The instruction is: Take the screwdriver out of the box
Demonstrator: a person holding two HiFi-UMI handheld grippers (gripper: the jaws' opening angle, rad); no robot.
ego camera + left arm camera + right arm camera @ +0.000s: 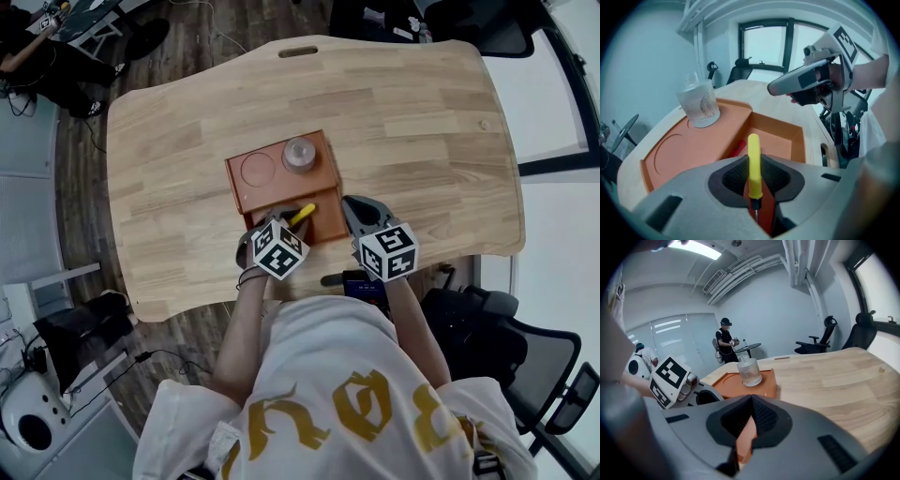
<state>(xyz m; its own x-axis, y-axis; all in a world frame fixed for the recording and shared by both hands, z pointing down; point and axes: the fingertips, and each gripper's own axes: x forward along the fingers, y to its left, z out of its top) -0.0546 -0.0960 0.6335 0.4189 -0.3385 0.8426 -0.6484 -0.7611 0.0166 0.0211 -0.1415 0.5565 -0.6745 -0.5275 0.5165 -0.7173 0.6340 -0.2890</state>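
Observation:
On the wooden table lies an orange box [279,192], its near compartment [774,137] open. My left gripper [284,217] is over that compartment, shut on the yellow-handled screwdriver [302,214]. In the left gripper view the yellow handle [753,161] sticks out from between the pads, clear of the compartment floor, and its metal shaft runs back between the jaws. My right gripper [353,208] is just right of the box's right wall, low over the table. Its jaws [751,401] meet at the tips with nothing held. A strip of the orange box [743,380] shows behind them.
A clear glass jar [299,155] stands on the box's flat far half, beside a round recess [258,170]. A red object [737,147] lies in the open compartment. Office chairs and a person stand beyond the table's far edge [825,355].

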